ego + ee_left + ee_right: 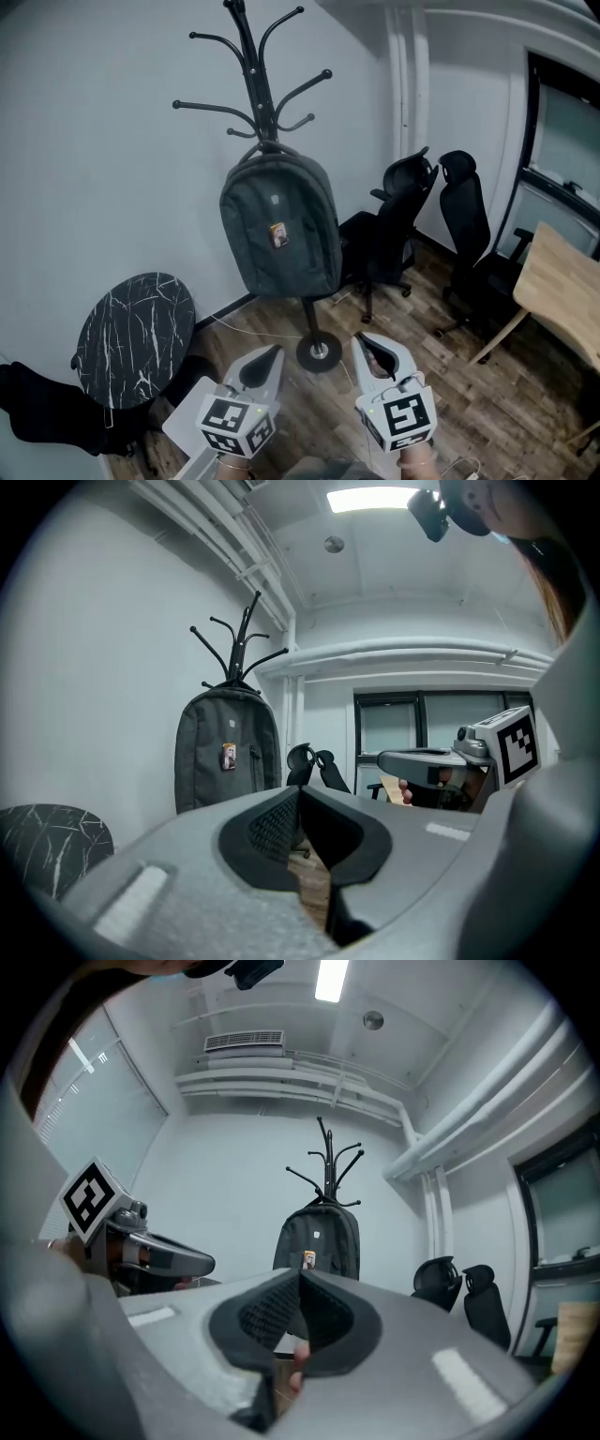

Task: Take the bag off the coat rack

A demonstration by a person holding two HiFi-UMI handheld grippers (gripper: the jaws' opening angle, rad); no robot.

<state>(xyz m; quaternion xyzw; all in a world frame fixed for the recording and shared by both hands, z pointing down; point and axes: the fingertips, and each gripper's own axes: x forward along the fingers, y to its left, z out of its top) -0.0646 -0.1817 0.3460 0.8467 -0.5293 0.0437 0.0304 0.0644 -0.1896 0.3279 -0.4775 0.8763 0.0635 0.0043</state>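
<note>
1 coat rack (pixel 258 84) stands at the wall (pixel 94 159) | bag (pixel 279 220) hangs from its hook (pixel 246 134), well ahead of the 2 tools | left gripper (pixel 273 352) and right gripper (pixel 363 341) clenched shut, empty | risk: tugging sideways before lifting the loop (pixel 271 146) clear could topple the rack

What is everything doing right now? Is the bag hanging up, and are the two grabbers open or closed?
Bag: hanging on the coat rack, nothing holding it.
Coat rack: standing upright, other hooks bare.
Left gripper: shut, empty, short of the bag.
Right gripper: shut, empty, short of the bag.
</note>
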